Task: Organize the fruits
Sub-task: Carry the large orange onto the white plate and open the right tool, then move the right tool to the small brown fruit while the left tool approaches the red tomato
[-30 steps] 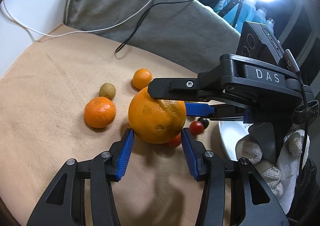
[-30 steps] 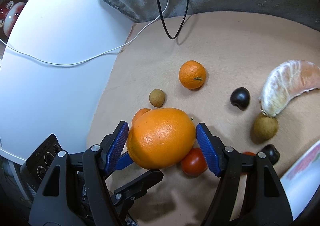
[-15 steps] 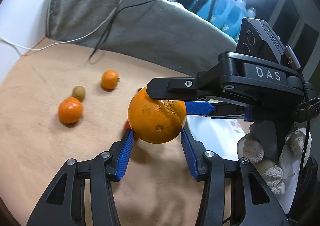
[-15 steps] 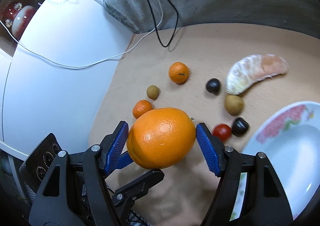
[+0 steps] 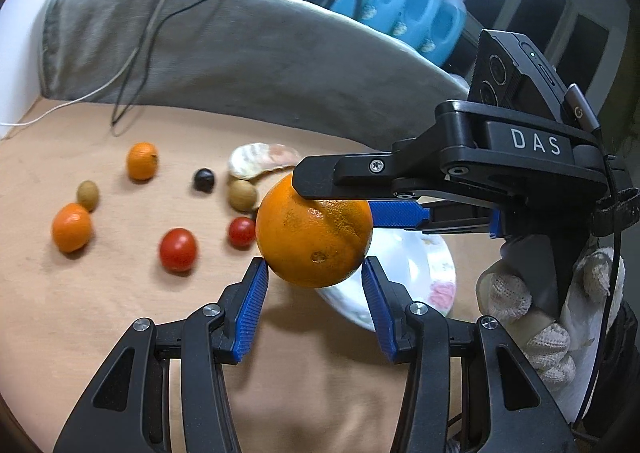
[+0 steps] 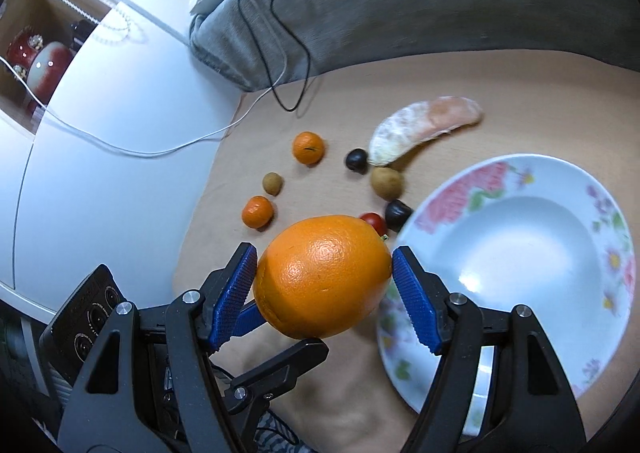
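Tan cloth (image 6: 500,85) covers the table, flowered plate (image 6: 532,189) on it. Both grippers clamp one big orange (image 6: 324,277) in the air near the plate rim: right gripper (image 6: 323,285) wider, left gripper (image 5: 314,285) narrower, its pad contact looks partial. Small fruit lies loose beyond.

The large round orange (image 6: 323,277), gripped by both tools, now hangs higher above the tan bench (image 5: 80,313), at the flowered white plate's (image 6: 520,181) rim.

White letters "DAS" stand on the right claw (image 5: 332,209) body.
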Available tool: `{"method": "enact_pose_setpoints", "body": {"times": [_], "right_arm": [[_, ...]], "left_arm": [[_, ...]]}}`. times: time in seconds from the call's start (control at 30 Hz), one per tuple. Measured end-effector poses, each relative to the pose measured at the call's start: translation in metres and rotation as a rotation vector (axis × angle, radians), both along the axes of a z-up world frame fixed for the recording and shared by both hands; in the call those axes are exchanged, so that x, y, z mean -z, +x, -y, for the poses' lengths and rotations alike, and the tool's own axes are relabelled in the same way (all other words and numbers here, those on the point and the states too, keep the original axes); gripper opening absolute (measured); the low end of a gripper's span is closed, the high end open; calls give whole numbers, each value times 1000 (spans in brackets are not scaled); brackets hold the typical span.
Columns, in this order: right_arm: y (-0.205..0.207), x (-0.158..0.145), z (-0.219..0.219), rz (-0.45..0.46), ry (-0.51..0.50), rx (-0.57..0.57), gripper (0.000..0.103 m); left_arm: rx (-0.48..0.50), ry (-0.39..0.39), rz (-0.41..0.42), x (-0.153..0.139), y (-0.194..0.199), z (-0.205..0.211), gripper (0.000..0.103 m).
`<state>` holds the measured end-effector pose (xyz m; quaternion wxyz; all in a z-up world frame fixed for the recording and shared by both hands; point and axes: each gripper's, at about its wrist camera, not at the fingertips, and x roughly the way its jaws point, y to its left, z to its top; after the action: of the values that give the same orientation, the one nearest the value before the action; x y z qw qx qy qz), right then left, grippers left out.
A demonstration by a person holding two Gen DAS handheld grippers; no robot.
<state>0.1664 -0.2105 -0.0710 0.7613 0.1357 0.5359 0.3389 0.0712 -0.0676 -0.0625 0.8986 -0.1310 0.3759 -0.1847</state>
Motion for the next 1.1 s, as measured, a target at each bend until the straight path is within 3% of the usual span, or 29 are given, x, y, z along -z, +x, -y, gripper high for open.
{"method": "enact_pose_setpoints", "body": {"times": [0.6,1.1], "right_arm": [[-4,6,57,-33,-9,90,73],[-6,-26,79,213,-132,149,73]], "left_arm": [[99,23,5,6,-3,33,47],[17,55,32,4,-12,5,47]]}}
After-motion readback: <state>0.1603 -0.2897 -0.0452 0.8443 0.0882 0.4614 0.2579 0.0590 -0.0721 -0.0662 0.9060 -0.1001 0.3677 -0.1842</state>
